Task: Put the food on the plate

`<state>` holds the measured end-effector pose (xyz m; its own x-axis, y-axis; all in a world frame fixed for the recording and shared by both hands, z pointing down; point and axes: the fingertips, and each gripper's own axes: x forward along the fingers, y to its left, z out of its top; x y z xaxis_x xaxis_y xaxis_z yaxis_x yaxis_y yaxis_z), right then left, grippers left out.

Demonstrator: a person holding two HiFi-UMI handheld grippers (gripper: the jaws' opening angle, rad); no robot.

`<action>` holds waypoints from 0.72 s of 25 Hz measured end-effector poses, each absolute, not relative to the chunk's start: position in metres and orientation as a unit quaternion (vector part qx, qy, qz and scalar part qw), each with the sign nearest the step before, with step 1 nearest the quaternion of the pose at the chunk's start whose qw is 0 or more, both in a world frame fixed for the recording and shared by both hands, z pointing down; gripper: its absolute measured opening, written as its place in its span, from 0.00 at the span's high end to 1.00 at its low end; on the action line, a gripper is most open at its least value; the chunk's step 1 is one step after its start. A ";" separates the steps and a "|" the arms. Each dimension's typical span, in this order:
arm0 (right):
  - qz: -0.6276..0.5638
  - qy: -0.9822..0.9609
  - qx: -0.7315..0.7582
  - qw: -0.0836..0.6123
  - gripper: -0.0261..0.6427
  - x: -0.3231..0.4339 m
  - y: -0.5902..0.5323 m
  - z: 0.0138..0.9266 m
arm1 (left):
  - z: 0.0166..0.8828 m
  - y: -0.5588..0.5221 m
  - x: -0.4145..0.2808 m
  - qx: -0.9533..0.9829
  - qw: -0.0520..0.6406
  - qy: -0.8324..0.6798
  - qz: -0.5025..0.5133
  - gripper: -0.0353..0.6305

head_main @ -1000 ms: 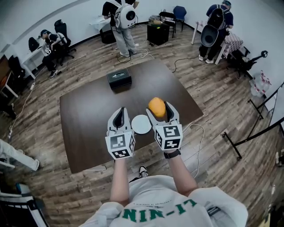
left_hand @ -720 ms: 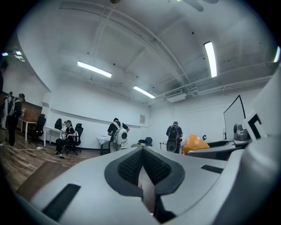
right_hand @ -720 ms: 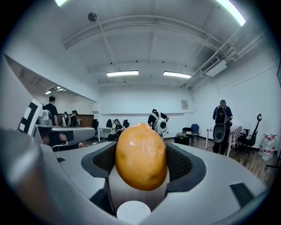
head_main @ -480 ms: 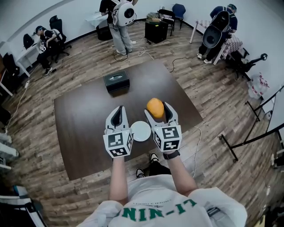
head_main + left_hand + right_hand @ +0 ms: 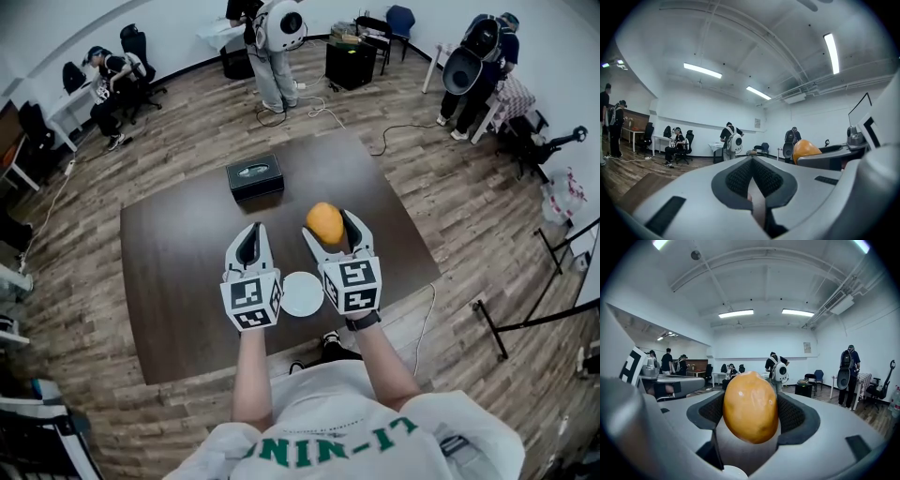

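Note:
In the head view my right gripper [image 5: 328, 228] is shut on a rounded orange-yellow piece of food [image 5: 325, 221] and holds it above the dark brown table [image 5: 178, 253]. The right gripper view shows the food [image 5: 750, 406] pressed between both dark pads [image 5: 793, 414]. A small white plate [image 5: 302, 292] lies on the table near its front edge, between the two grippers and nearer to me than the food. My left gripper [image 5: 249, 239] hovers left of the plate. Its jaws meet with nothing between them [image 5: 753, 180].
A black box [image 5: 255, 175] stands on the far side of the table. Several people stand or sit along the far walls, with chairs and desks. Cables lie on the wooden floor beyond the table and at its right.
Both grippers have shifted a little farther out over the table, so the plate now lies nearer their marker cubes. The food is still held by the right gripper.

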<state>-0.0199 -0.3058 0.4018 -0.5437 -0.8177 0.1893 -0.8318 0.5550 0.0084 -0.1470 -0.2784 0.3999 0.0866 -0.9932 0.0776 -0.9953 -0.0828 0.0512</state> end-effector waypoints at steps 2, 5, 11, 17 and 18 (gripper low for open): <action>0.045 -0.882 0.460 0.094 0.43 -0.025 -0.314 0.410 | 0.406 -0.286 -0.148 0.732 0.045 -0.680 0.018 0.93; 0.052 -0.887 0.445 0.112 0.43 -0.033 -0.322 0.426 | 0.417 -0.294 -0.150 0.727 0.054 -0.685 0.021 0.93; 0.070 -0.896 0.413 0.149 0.43 -0.049 -0.328 0.462 | 0.440 -0.301 -0.156 0.716 0.061 -0.694 0.031 0.93; 0.094 -0.899 0.387 0.183 0.43 -0.065 -0.329 0.503 | 0.456 -0.304 -0.166 0.707 0.067 -0.704 0.030 0.93; 0.098 -0.899 0.383 0.189 0.43 -0.068 -0.328 0.511 | 0.460 -0.304 -0.168 0.705 0.070 -0.705 0.031 0.93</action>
